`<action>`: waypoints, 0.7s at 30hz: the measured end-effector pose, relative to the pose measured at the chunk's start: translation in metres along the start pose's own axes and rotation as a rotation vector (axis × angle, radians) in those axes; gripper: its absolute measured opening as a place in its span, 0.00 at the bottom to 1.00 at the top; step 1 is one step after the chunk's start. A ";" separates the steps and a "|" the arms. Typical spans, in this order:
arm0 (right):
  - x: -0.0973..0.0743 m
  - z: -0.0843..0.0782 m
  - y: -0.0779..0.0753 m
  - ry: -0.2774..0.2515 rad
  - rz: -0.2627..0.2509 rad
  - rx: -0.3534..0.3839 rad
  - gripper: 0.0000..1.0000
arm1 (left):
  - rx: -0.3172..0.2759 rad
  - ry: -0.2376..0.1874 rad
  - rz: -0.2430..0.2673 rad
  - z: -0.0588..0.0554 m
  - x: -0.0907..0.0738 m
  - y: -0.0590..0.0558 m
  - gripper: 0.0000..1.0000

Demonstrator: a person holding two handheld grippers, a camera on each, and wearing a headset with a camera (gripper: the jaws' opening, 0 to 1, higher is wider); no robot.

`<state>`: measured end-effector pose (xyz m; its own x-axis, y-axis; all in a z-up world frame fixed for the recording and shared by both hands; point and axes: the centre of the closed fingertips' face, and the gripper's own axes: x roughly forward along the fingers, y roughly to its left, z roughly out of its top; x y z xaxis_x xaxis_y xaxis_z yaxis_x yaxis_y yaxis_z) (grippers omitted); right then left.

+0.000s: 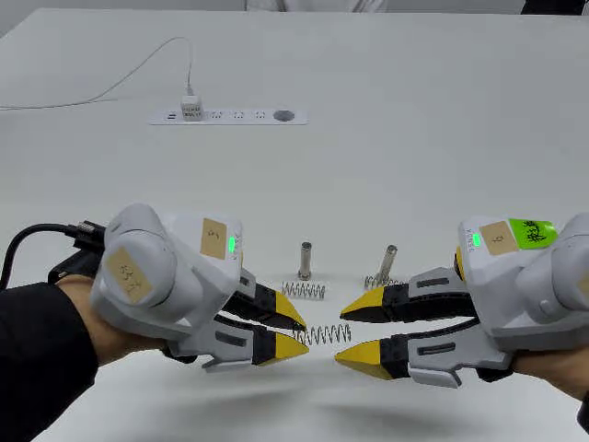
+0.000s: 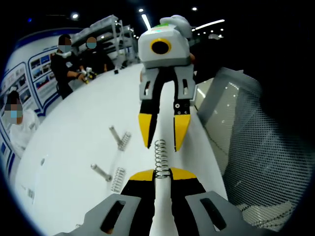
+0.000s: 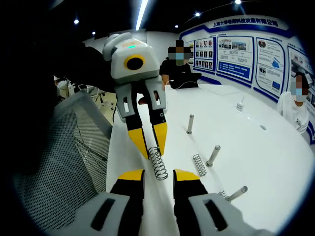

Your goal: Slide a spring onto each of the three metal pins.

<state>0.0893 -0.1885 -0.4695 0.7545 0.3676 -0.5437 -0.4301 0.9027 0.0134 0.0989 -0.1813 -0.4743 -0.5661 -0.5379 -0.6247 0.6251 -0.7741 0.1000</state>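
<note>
The fingers (image 1: 287, 308) of the left gripper (image 1: 305, 336) are pressed shut on one end of a spring (image 1: 324, 334). The spring is held flat in the air, just above the table (image 1: 414, 138). Its other end is pointed at the right gripper (image 1: 339, 336), whose fingers are spread apart, one on each side of that end.

Behind the held spring, a loose spring (image 1: 304, 290) is lying at the foot of an upright pin (image 1: 305, 261). A second pin (image 1: 387, 262) is seen near it, with another spring (image 1: 375, 281) lying at its base. Both of these pins are bare. A third pin (image 3: 236, 193) is seen in the right gripper view; whether the small spring by it is on it or just beside it cannot be told.

Some things could go wrong from here. If the spring is let go before the other fingers are closed, it may be dropped and rolled off the near table edge. If it is squeezed too hard, it may be bent or flicked away. A pin may be knocked over if it is bumped.
</note>
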 end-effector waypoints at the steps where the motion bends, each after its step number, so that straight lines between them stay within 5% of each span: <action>1: 0.000 0.000 0.000 0.000 0.001 0.000 0.22 | 0.001 -0.001 -0.002 0.000 0.000 0.000 0.10; 9: 0.001 -0.002 0.001 0.016 0.007 -0.020 0.13 | -0.004 -0.003 -0.014 0.000 0.001 -0.002 0.10; 21: 0.002 -0.009 0.004 0.053 0.018 -0.049 0.12 | -0.028 -0.016 -0.032 0.006 0.000 -0.005 0.10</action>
<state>0.0842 -0.1861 -0.4779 0.7195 0.3701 -0.5877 -0.4684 0.8834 -0.0170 0.0929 -0.1794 -0.4704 -0.5946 -0.5182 -0.6148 0.6213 -0.7814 0.0578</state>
